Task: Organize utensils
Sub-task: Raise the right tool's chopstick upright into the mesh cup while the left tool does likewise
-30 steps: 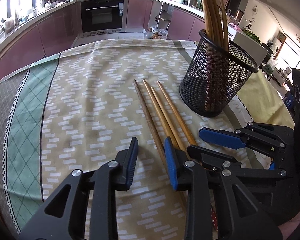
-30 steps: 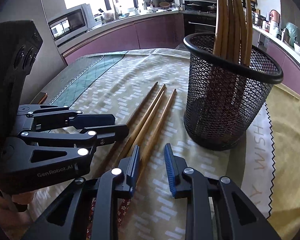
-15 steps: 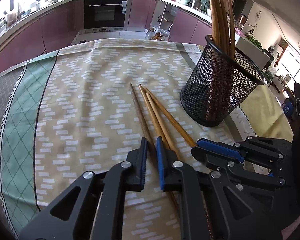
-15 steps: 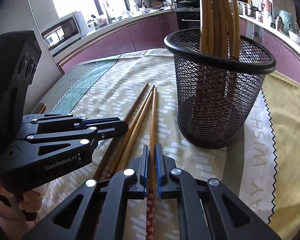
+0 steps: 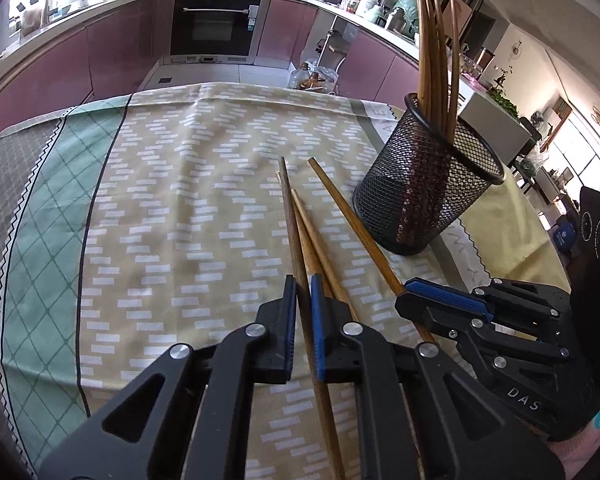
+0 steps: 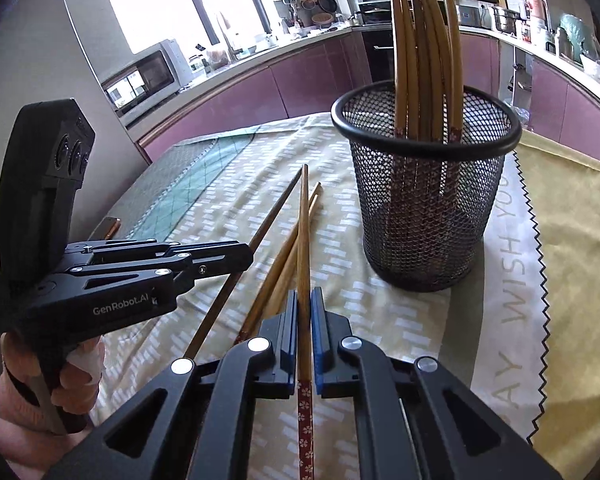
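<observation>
My left gripper (image 5: 303,286) is shut on a dark wooden chopstick (image 5: 290,216) and holds it lifted above the tablecloth. My right gripper (image 6: 304,300) is shut on a lighter chopstick (image 6: 303,224) with a red flowered end, its tip raised. Two more chopsticks (image 6: 290,240) lie on the cloth between the grippers. A black mesh holder (image 5: 424,188) with several chopsticks standing in it is at the right; it also shows in the right wrist view (image 6: 424,184). The right gripper shows in the left wrist view (image 5: 444,300), the left gripper in the right wrist view (image 6: 236,256).
A patterned tablecloth (image 5: 180,208) covers the table, with a green band at the left. A yellow cloth (image 6: 572,240) lies right of the holder. A phone (image 6: 106,226) lies near the far left table edge. Kitchen counters and an oven stand behind.
Both grippers went from open to shut, each on one chopstick, and have lifted them off the cloth. The right gripper's chopstick tip has risen.
</observation>
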`<act>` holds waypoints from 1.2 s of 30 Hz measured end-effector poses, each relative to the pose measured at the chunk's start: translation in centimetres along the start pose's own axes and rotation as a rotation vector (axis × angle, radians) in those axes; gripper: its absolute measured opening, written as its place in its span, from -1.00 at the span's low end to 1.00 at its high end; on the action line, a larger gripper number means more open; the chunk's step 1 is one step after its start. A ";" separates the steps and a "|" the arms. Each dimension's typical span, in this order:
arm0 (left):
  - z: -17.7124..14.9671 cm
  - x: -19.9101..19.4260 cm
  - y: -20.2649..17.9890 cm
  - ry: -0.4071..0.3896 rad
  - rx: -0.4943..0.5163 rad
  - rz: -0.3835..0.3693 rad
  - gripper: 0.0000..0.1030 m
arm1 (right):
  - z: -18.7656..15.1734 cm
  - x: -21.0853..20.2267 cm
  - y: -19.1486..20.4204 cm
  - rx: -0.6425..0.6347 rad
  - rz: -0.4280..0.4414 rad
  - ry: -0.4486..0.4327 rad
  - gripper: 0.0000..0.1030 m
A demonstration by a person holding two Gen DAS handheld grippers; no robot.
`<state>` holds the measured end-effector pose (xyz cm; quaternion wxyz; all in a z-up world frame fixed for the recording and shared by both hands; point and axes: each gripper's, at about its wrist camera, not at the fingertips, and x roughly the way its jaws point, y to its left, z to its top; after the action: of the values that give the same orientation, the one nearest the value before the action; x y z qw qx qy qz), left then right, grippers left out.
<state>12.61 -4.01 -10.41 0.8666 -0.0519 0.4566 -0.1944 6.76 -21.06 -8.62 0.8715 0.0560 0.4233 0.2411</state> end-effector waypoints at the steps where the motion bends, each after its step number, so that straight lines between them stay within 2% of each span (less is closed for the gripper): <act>1: 0.0 -0.5 -0.1 -0.007 0.005 -0.009 -0.85 | 0.0 -0.4 0.0 0.000 0.014 -0.006 -0.89; 8: 0.9 -4.6 -1.0 -0.082 0.040 -0.096 -0.86 | 0.7 -4.3 -0.4 -0.009 0.064 -0.087 -0.89; 16: 2.6 -9.4 -2.2 -0.178 0.075 -0.187 -0.87 | 2.2 -8.3 -1.6 0.001 0.076 -0.197 -0.89; 36: 7.7 -14.6 -4.9 -0.346 0.114 -0.267 -0.88 | 7.7 -13.5 -2.5 -0.040 0.044 -0.380 -0.89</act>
<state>10.03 -3.53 6.59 0.9001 -0.0953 0.2785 -0.3213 6.44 -28.75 5.11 0.9312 0.0925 0.2452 0.2533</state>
